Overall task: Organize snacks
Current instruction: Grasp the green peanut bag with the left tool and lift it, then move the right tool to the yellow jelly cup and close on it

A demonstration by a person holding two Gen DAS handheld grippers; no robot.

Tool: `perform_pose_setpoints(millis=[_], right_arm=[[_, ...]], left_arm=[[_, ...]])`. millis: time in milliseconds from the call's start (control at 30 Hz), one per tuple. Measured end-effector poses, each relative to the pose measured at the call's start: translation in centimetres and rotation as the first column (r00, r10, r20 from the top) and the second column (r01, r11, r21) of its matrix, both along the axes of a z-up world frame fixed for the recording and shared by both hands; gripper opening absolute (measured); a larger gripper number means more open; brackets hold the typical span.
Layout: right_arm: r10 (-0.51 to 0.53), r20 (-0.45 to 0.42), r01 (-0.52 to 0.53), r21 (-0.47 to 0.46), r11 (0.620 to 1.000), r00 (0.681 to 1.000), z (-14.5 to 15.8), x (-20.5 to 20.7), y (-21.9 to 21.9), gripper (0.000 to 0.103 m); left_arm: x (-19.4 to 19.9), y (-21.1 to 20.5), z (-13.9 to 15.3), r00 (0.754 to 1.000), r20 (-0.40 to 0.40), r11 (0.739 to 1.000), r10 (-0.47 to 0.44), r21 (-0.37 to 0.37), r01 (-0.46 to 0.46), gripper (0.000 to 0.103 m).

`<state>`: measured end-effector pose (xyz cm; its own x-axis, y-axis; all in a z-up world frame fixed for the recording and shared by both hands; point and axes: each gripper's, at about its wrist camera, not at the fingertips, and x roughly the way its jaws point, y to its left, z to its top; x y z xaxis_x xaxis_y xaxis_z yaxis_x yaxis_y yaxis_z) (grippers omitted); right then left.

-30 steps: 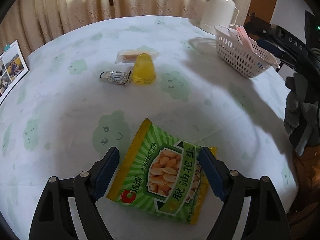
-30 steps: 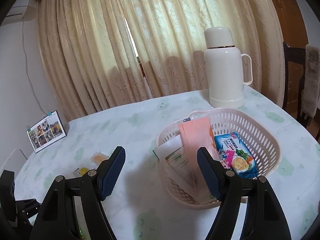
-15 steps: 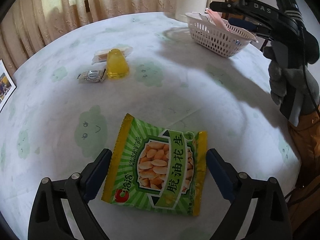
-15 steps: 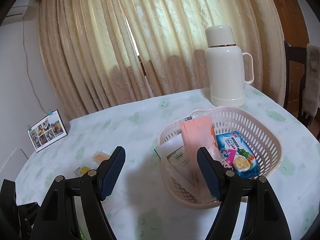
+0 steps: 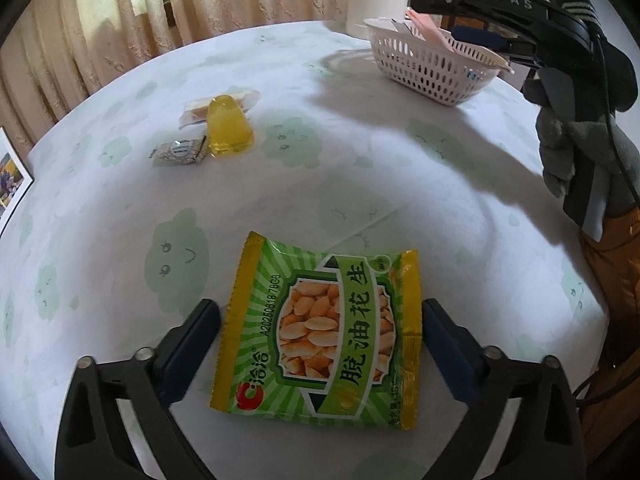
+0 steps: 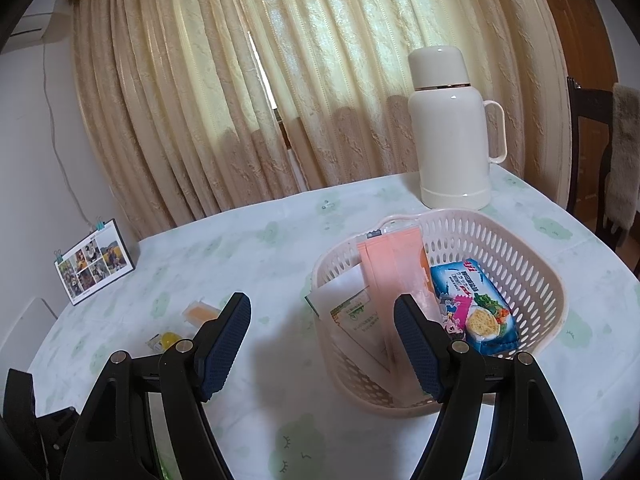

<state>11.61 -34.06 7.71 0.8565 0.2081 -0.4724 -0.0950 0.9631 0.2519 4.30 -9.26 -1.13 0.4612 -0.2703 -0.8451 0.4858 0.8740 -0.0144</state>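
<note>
Worktop: round, covered with a white cloth printed with pale green clouds.

Peanut packet: green and yellow, laid flat at the near edge of the worktop. It is seen between the two pads of the left hand-held gripper, with a narrow strip of cloth showing on each side; no pad is seen pressing on it. The jaws of this gripper have just been opening and stand spread wide.

Yellow jelly cup: set dome upward, well beyond the packet towards the far left. A small silver-wrapped sweet lies just left of it, and a clear-wrapped snack lies just behind it.

Basket: pale perforated plastic, placed at the far right of the worktop. Held inside are a pink sachet leaning on the left wall, a white packet beside it, and a blue cracker pack to the right.

Right hand-held gripper: held above the worktop at the near left of the basket, jaws spread, nothing between the pads.

Cream flask: upright with handle, beyond the basket before the curtain.

Photo card: stood at the far left edge; its pictures are too small to make out, possibly a calendar.
</note>
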Motion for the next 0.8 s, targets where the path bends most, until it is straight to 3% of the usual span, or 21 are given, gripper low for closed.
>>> perform_pose_setpoints(millis=[400, 567, 800], right_arm=[[0.003, -0.005, -0.003, -0.001, 1.000, 1.000, -0.3, 0.0, 0.0, 0.075], [0.013, 0.005, -0.013, -0.010, 1.000, 1.000, -0.3, -0.3, 0.2, 0.075], [0.050, 0.019, -0.049, -0.037, 0.998, 0.999, -0.3, -0.4, 1.3, 0.075]], left_arm=[[0.9, 1.7, 1.4, 0.993, 0.045, 0.993, 0.110, -0.048, -0.108, 0.073], [1.7, 3.3, 2.1, 0.980, 0.054, 0.978, 0.192, -0.099, -0.186, 0.070], [3.4, 5.4, 4.1, 0.943, 0.099, 0.938, 0.318, -0.178, -0.298, 0.070]])
